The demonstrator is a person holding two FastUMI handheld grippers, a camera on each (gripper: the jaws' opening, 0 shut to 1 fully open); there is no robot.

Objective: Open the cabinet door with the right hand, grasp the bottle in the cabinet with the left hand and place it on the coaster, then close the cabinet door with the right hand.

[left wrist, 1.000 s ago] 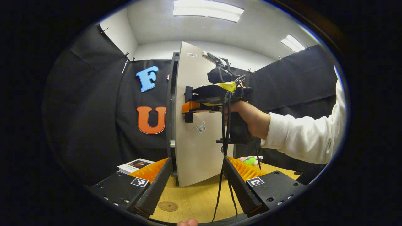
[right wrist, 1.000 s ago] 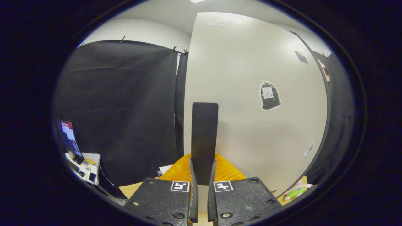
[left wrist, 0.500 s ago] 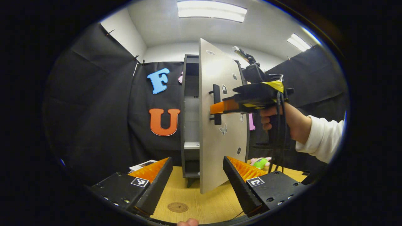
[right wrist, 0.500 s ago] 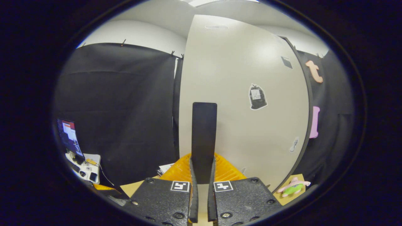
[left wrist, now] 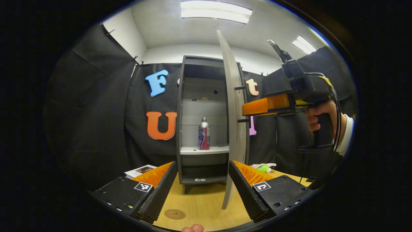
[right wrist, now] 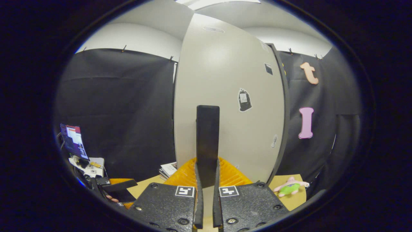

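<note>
bottle [left wrist: 204, 133]: I see it upright on the cabinet's middle shelf [left wrist: 206, 149], toward the back, alone on that shelf. Silver neck, pink body. Nothing is touching it.
cabinet [left wrist: 180, 122]: dark frame, pale interior, standing on the wooden table [left wrist: 199, 206]. Front is open to my left gripper view.
cabinet door [right wrist: 225, 96]: swung out wide. In the left gripper view I get it nearly edge-on, hinged on the right side of the cabinet. In the right gripper view I face its pale outer side, with small stickers on it.
door handle [right wrist: 207, 141]: dark vertical bar, held between my right fingers.
right gripper [right wrist: 206, 190]: pinched together on the door handle, both fingers pressing its sides. In the left gripper view I see it to the right of the door, held by a hand [left wrist: 318, 116] with a white sleeve.
left gripper [left wrist: 202, 183]: spread wide, nothing between the fingers. It hangs low over the table in front of the cabinet, well apart from the bottle.
coaster [left wrist: 174, 214]: round brown disc flat on the table, near my left finger, bare on top.
plush toy [right wrist: 289, 188]: green and pink, lying on the table right of the cabinet.
books [left wrist: 141, 170]: a flat stack on the table left of the cabinet.
</note>
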